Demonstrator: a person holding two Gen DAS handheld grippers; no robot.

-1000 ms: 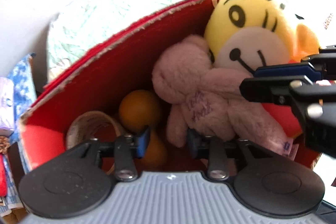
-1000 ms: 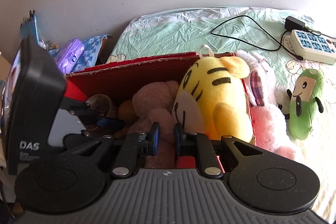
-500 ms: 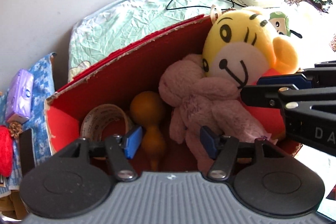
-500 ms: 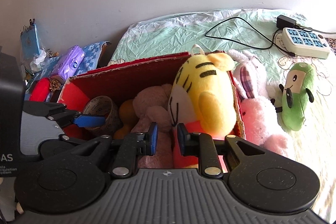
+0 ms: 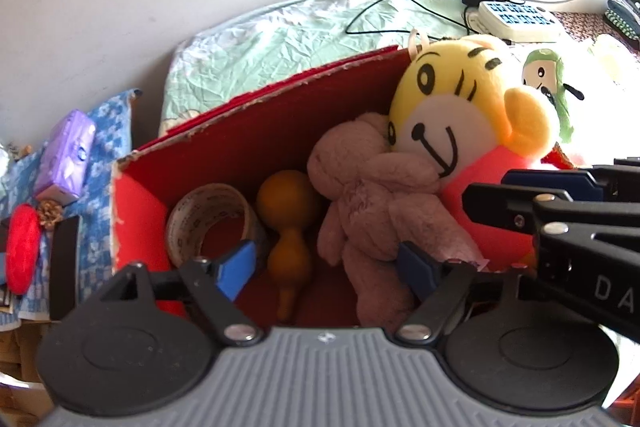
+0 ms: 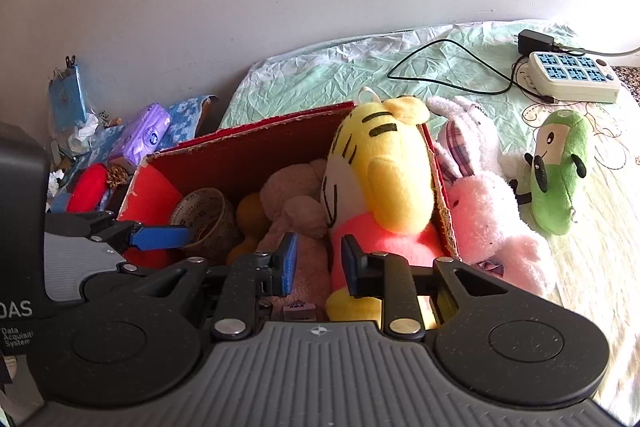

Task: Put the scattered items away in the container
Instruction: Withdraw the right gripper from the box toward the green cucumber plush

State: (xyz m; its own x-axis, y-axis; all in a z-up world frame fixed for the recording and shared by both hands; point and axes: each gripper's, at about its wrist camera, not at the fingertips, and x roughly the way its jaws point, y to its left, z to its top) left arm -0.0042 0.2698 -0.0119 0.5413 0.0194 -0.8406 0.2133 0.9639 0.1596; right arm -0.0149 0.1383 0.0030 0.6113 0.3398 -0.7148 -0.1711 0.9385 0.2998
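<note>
A red cardboard box [image 5: 240,147] [image 6: 248,155] sits on the bed. It holds a yellow tiger plush [image 5: 448,107] [image 6: 380,167], a dusty-pink bear [image 5: 372,195] [image 6: 296,203], an orange gourd [image 5: 284,227] and a tape roll [image 5: 208,215]. My left gripper [image 5: 326,267] hovers over the box, its jaws opening wide; the gourd and the bear's leg lie below the gap and the pads touch nothing. My right gripper [image 6: 320,263] is beside it, jaws opening a little, gripping nothing. A pink-white rabbit [image 6: 480,219] and a green plush [image 6: 560,171] lie outside, right of the box.
A white power strip [image 6: 572,75] with a charger and a black cable [image 6: 448,67] lies on the green sheet behind the toys. Left of the box are a purple tissue pack [image 6: 144,139], a red item [image 6: 88,187] and a blue patterned cloth [image 5: 108,147]. A grey wall stands behind.
The left jaws have spread from narrow to wide around the bear's leg, and that gripper has pulled back from the box. The right jaws have parted slightly and backed away a little.
</note>
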